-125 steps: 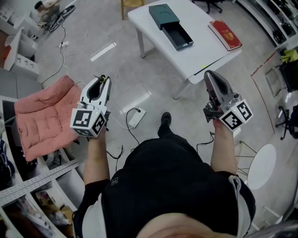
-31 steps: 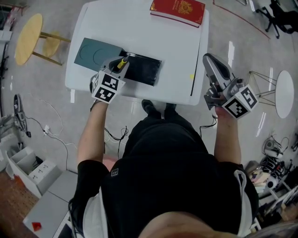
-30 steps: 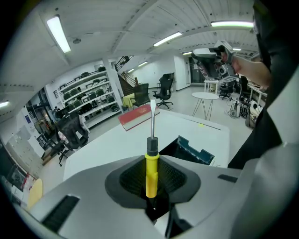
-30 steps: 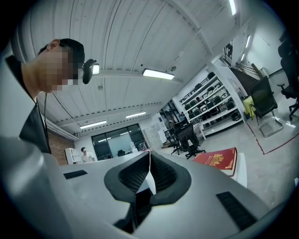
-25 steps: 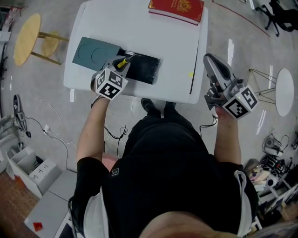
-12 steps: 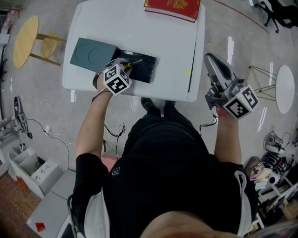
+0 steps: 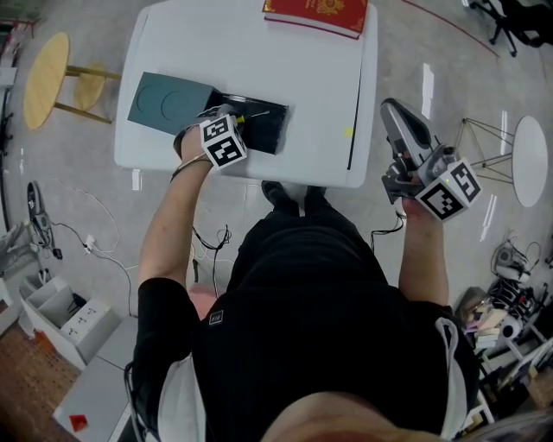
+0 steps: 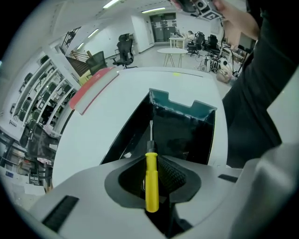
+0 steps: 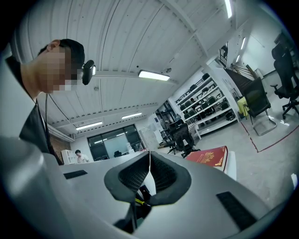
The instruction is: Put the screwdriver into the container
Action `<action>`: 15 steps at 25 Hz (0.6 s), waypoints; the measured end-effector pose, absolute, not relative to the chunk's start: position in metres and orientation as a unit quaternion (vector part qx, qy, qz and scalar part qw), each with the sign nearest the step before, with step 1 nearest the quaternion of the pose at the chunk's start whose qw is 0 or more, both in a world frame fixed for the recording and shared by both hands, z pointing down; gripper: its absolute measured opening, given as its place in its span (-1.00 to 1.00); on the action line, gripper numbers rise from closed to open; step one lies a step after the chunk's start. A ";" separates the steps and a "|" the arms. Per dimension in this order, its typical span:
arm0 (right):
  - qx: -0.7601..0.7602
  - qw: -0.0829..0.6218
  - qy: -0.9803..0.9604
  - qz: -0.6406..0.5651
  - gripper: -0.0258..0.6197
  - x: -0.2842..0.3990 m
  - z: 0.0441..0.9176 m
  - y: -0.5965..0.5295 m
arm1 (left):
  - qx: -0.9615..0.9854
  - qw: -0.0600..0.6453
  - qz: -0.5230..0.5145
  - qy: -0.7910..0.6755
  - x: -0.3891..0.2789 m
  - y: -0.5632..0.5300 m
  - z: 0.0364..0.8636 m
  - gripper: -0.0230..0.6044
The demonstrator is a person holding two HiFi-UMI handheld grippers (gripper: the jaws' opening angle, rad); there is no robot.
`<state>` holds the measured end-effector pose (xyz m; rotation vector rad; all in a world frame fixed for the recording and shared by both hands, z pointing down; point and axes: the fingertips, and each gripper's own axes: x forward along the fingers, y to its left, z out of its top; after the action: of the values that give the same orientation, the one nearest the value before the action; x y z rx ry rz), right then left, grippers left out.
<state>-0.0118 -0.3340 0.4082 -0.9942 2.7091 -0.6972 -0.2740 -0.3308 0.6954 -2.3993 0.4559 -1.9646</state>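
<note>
Change: since a second ago the left tongs (image 8: 152, 163) have moved on from the near edge of the container (image 7: 270, 129) to hang over its open dark part, with the marker cube turned more; the right tongs (image 7: 393, 112) have kept their place.
Left arm: stretched forward over the near edge of the white bench (image 7: 294, 78), with the tongs tilted down toward the container.
Right arm: bent and held up off the bench's right corner, tongs pointing away from the body.
Left tongs: clamped on the yellow handle of the screwdriver (image 8: 151, 182).
Right tongs: pads pressed together, nothing between them.
Screwdriver: its long axis runs along the jaws, blade pointing forward past the pads and down into the container's dark inside; from the head view it points rightward.
Container: near the bench's front edge, its teal part lying at the left.
Red book (image 7: 315, 13): at the far edge, well apart.
</note>
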 end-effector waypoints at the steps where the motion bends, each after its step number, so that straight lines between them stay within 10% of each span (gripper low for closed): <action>1: -0.334 0.086 0.909 -0.234 -0.83 -0.012 0.409 -0.334 | -0.763 0.004 -0.630 0.143 -0.275 -0.332 0.698 -0.65; 15: -0.329 0.084 0.911 -0.233 -0.83 -0.022 0.403 -0.333 | -0.773 0.035 -0.623 0.115 -0.268 -0.335 0.696 -0.58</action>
<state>-0.0215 -0.3334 0.4033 -0.9827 2.7186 -0.6947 -0.2678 -0.3346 0.6959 -2.3754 0.3538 -1.9162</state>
